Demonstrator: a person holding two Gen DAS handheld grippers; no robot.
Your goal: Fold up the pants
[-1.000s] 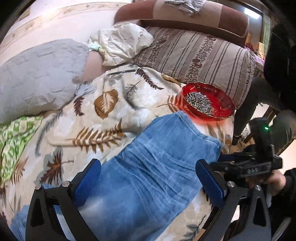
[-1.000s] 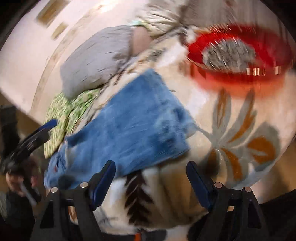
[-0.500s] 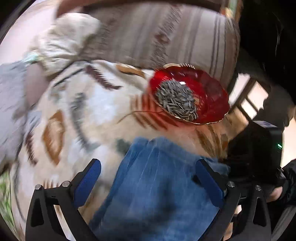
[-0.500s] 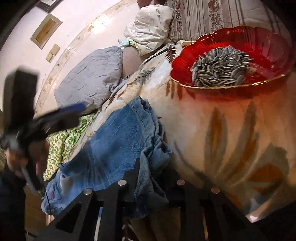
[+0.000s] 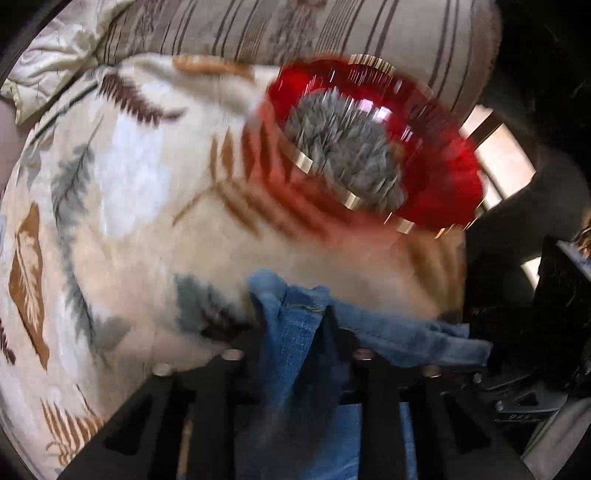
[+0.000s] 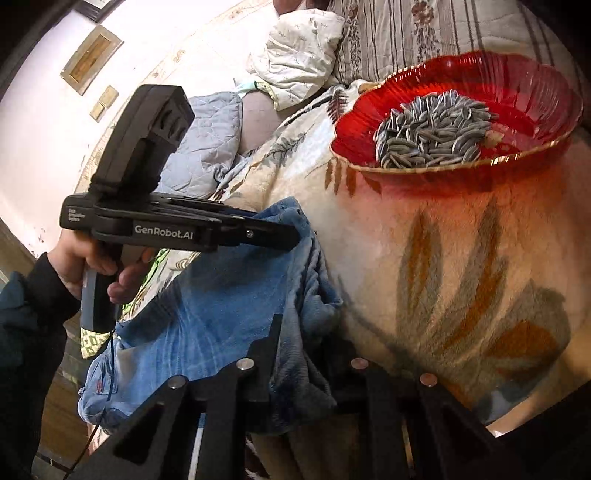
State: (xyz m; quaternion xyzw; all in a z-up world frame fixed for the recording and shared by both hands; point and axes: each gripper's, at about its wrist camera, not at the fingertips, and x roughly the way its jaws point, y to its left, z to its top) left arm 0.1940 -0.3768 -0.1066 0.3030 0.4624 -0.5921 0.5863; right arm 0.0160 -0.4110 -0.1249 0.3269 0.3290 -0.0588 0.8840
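1. Leaf-patterned blanket (image 6: pixel 461 266) covers the bed, with a striped cushion (image 5: pixel 332 26) along its far side and a pale wall (image 6: pixel 33 122) off to the left in the right wrist view.
2. Blue pants (image 6: pixel 221 302) lie flat on the blanket, stretching from the right claw (image 6: pixel 306 354) back toward the left of that view.
3. Right claw is pressed together on a bunched fold at the near edge of the pants; cloth fills the gap between its black fingers (image 6: pixel 266 365).
4. Left claw (image 5: pixel 291 332) has its jaws closing, with the hemmed edge of the pants pinched up between them.
5. Seen from the right wrist, the left claw comes in from the left, held by a hand (image 6: pixel 85 258) in a dark sleeve (image 6: pixel 26 317), and its tip meets the far edge of the pants.
6. Red bowl (image 6: pixel 480 107) of seeds (image 6: pixel 432 129) sits on the blanket ahead of both claws, well apart from the pants; in the left wrist view it is blurred.
7. Grey quilt (image 6: pixel 207 147) and a cream pillow (image 6: pixel 295 55) lie beyond the pants, farther from the right claw.
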